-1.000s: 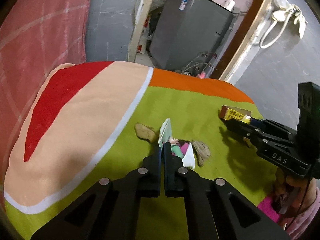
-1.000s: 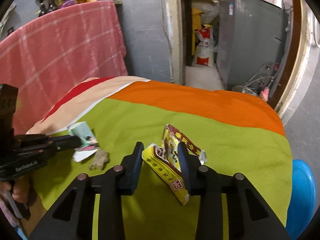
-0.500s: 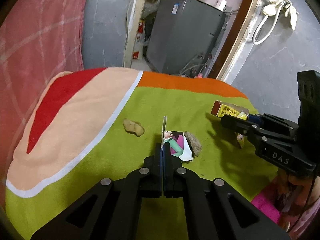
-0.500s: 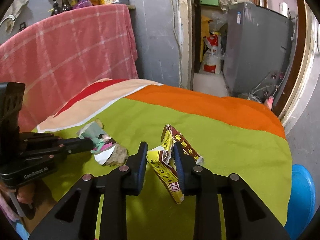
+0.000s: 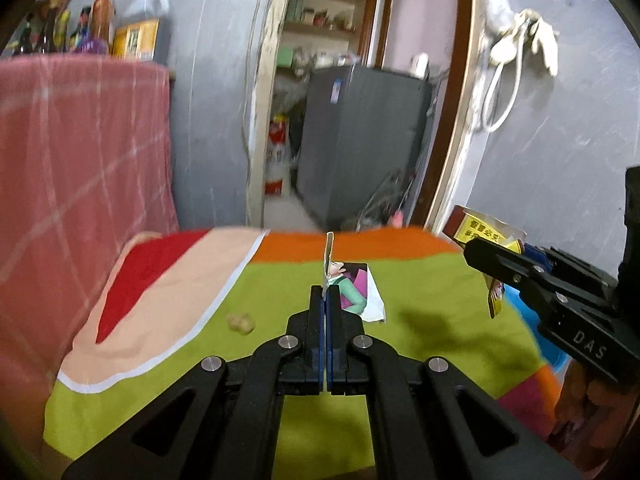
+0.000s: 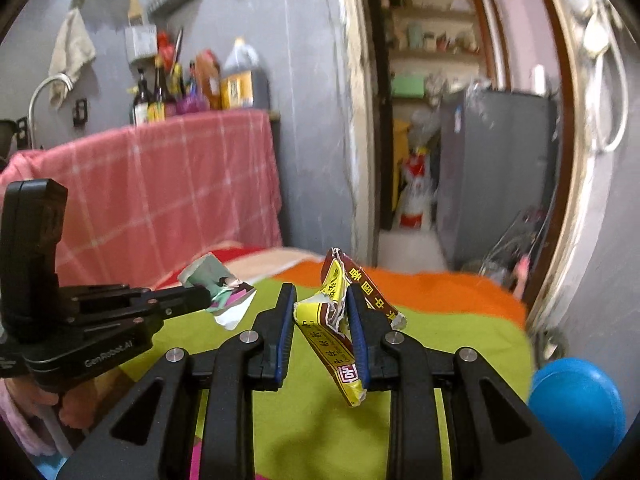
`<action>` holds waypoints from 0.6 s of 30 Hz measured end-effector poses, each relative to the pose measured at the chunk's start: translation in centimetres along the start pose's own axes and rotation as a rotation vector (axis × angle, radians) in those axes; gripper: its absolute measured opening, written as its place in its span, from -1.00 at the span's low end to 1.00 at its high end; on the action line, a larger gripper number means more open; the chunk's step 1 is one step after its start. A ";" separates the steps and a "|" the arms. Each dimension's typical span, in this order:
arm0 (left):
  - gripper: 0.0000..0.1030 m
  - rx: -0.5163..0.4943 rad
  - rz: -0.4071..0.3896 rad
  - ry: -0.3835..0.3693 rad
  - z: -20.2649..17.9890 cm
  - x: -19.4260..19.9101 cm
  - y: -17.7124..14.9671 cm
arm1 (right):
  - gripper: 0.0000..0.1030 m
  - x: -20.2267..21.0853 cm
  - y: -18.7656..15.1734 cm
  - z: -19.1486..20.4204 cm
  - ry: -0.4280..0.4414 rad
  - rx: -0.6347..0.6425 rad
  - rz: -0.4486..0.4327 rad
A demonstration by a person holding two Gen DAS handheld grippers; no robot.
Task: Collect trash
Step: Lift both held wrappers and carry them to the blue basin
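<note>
Clamping a picture card (image 5: 352, 288), the left hand-held gripper (image 5: 327, 300); the right hand-held gripper (image 6: 322, 316) pinches a yellow wrapper (image 6: 340, 344)

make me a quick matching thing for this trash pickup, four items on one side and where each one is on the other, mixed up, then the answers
Items
1. yellow and red wrapper
2. picture card
3. small beige scrap
4. blue round object

Places
A. lying loose on the green part of the bed cover
B. pinched in the left gripper
C. beyond the right edge of the bed, lower down
D. squeezed between the fingers of the right gripper

Pairs: 1-D, 2-B, 3-A, 4-C
</note>
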State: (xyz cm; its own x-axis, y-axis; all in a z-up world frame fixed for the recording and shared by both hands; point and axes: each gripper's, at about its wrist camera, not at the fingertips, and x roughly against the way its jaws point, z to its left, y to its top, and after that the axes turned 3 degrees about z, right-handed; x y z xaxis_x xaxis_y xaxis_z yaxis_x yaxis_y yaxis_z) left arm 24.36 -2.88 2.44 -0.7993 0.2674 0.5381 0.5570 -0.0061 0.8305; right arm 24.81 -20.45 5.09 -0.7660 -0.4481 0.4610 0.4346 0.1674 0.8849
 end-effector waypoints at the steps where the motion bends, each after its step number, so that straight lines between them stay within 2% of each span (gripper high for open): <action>1: -1.00 -0.002 -0.026 -0.005 -0.8 0.4 0.3 | -0.55 0.9 0.1 -0.3 -0.013 0.001 -0.029; 4: -1.00 -0.017 -0.083 -0.019 -2.5 1.1 1.5 | -0.55 3.5 0.4 -1.2 -0.065 0.002 -0.097; 10: -1.00 -0.061 -0.169 -0.079 -7.9 1.0 2.5 | -0.55 7.8 0.1 -4.3 -0.178 -0.004 -0.177; 18: -1.00 -0.122 -0.149 -0.201 -16.2 -2.3 2.5 | -0.54 12.6 -2.3 -10.7 -0.333 -0.068 -0.200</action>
State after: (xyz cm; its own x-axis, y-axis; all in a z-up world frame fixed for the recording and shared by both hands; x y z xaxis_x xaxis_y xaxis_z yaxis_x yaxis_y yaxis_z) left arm 23.92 -19.11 5.61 -0.8028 0.4597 0.3798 0.3962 -0.0650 0.9159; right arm 19.25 -35.92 8.12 -0.9456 -0.1545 0.2861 0.2830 0.0425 0.9582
